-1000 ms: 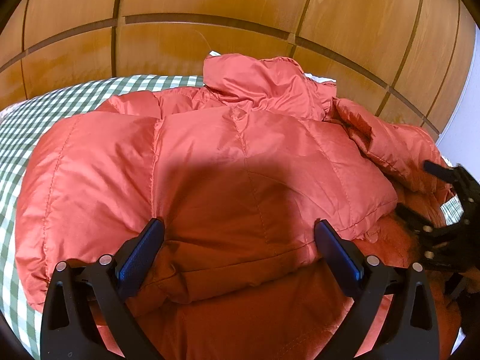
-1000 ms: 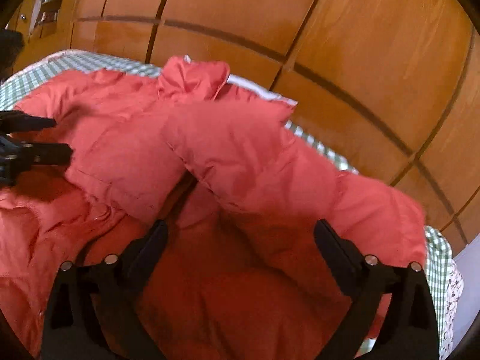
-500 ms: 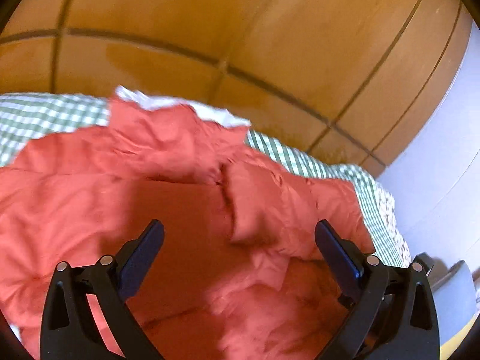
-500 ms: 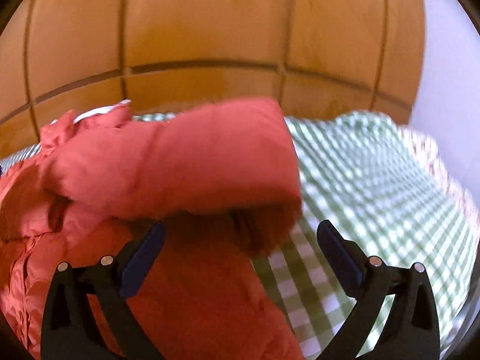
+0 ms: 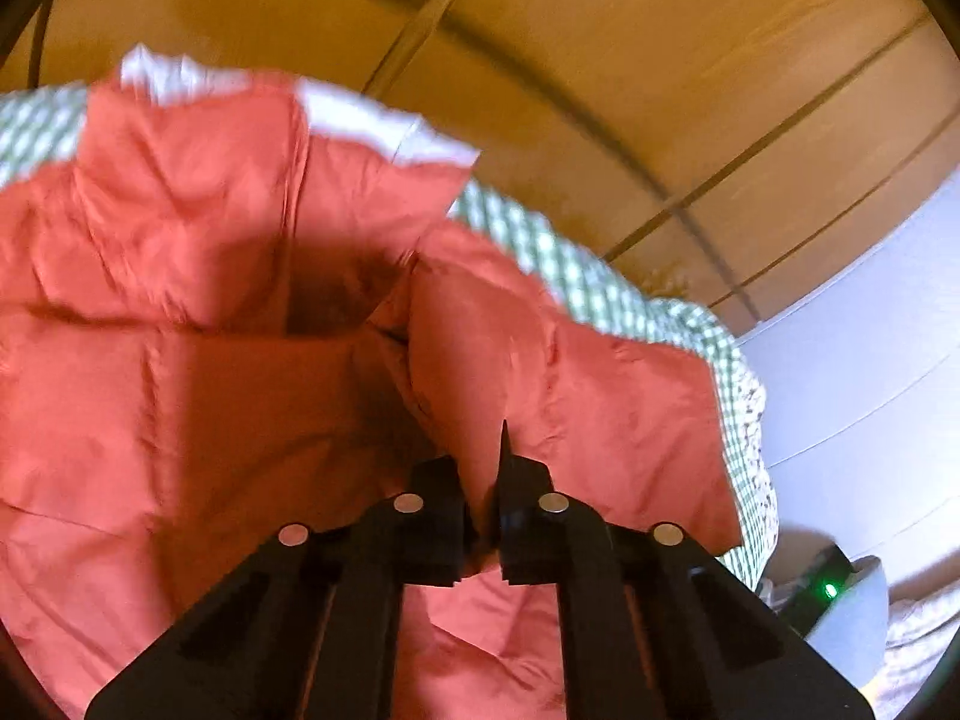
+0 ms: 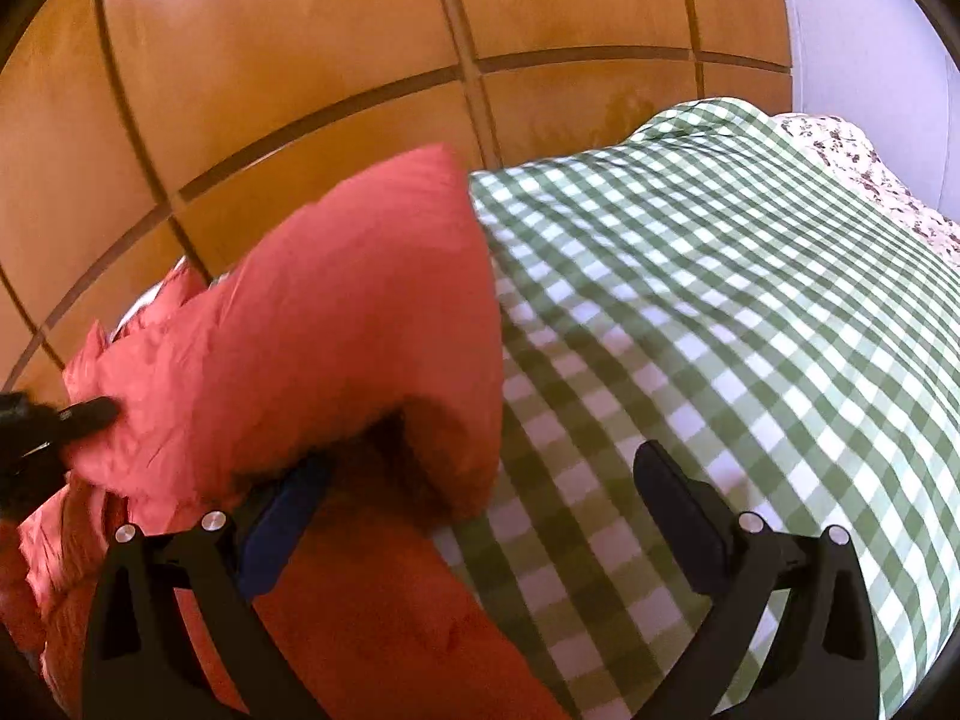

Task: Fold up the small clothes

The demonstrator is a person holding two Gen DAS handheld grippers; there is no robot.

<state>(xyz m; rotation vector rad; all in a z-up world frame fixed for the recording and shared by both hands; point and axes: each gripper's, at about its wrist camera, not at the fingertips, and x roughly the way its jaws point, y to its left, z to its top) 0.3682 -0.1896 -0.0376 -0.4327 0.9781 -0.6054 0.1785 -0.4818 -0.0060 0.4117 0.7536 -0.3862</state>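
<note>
Although the left gripper (image 5: 483, 510) has just been closing and now pinches a fold of the red padded jacket (image 5: 180, 408) between its jaws, the bite looks shallow: only a thin ridge of slippery quilted fabric sits between the pads. My assessment is that a brisk pull could strip this fold free, and the sleeve (image 6: 336, 348) would then flop back unfolded. The right gripper (image 6: 480, 516) stands wide open and holds nothing; its left pad lies against the underside of the sleeve cuff, its right pad over bare cloth. If it shuts where it stands, it may catch the green checked bedcover (image 6: 720, 312) together with the cuff and drag the cover into the fold.

The jacket lies spread on the bedcover, its collar towards the wooden panelled wall (image 6: 300, 90), the sleeve puffed up and partly raised. Padding resists flattening, so any fold risks springing open.

Surroundings: a flowered fabric (image 6: 852, 162) lies at the far edge of the bed; a grey object with a green light (image 5: 834, 591) sits beyond the bed's edge, blurred and unidentified. Nothing else stands on the bedcover to obstruct the fold.
</note>
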